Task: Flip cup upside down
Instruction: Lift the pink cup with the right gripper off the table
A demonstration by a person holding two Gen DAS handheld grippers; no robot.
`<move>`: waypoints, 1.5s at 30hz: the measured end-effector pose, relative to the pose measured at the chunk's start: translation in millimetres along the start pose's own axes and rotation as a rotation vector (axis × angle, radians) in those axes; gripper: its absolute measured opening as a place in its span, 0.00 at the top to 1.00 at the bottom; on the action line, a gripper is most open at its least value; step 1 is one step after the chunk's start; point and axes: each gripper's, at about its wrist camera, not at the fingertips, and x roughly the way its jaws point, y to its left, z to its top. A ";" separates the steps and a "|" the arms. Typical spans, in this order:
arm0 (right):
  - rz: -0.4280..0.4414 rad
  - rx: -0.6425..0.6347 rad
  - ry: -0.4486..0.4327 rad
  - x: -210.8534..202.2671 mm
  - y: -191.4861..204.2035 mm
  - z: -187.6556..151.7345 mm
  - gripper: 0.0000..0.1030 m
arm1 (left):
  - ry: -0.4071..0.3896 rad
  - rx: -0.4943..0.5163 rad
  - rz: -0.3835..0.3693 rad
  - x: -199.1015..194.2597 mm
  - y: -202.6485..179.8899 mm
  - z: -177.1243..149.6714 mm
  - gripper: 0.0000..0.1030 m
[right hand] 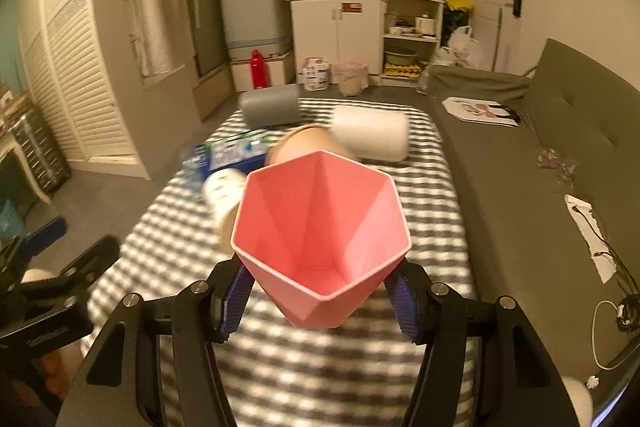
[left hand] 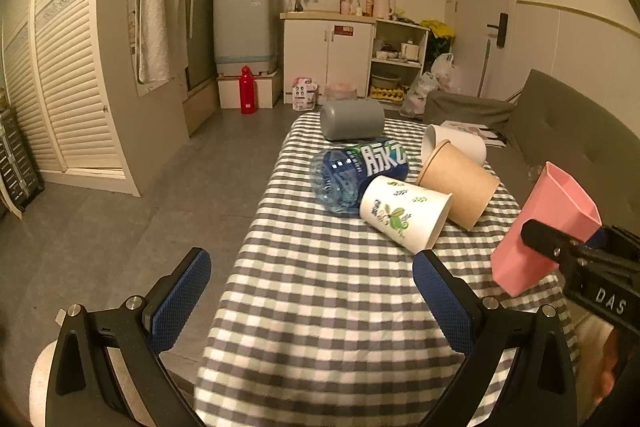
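The right gripper (right hand: 318, 291) has its jaws closed on the lower body of the pink faceted cup (right hand: 322, 239), the blue pads (right hand: 402, 301) pressing its slanted sides near the base, with the open mouth pointing forward and up, away from the wrist. In the left wrist view the same cup (left hand: 544, 227) hangs tilted in the air above the near right part of the desk (left hand: 320, 307), clear of the checked cloth. The left gripper (left hand: 312, 301) hovers with its jaws wide apart and nothing between them, low over the near left edge of the desk. Ahead of both jaws lies a cluster of toppled things: a floral paper cup (left hand: 404, 213) touching a brown paper cup (left hand: 460, 185) and a blue water bottle (left hand: 358, 173), a white cup (left hand: 456, 145) just behind, and a grey cup (left hand: 352, 119) farthest off. To the right of the right jaws runs a grey sofa (right hand: 520, 167). The cup appears to be mid-lift, not yet turned over. The grip looks risky: the pads bear on tapered, angled facets, so the cup could slide forward out of the jaws as the wrist rolls. Setting it down too far ahead could knock the floral paper cup or the brown paper cup, and an uneven landing of the rim on the soft cloth could leave it tipping.
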 end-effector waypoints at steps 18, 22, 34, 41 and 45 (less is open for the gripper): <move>0.032 -0.082 0.081 17.9 41.9 -33.4 0.41 | 0.009 -0.048 0.034 -9.4 23.4 -8.6 0.00; 0.040 -0.058 0.105 22.8 33.9 -38.7 0.41 | 0.014 -0.042 0.033 -8.2 22.4 -7.5 0.00; 0.055 -0.048 0.100 21.4 32.0 -38.8 0.41 | 0.023 -0.030 0.050 -7.4 16.0 -9.3 0.00; 0.092 -0.036 0.136 11.3 34.0 -31.2 0.42 | 0.028 -0.021 0.060 -8.2 11.8 -11.6 0.00; 0.121 -0.045 0.189 11.9 40.8 -31.9 0.42 | 0.032 -0.022 0.059 -8.5 11.6 -11.2 0.00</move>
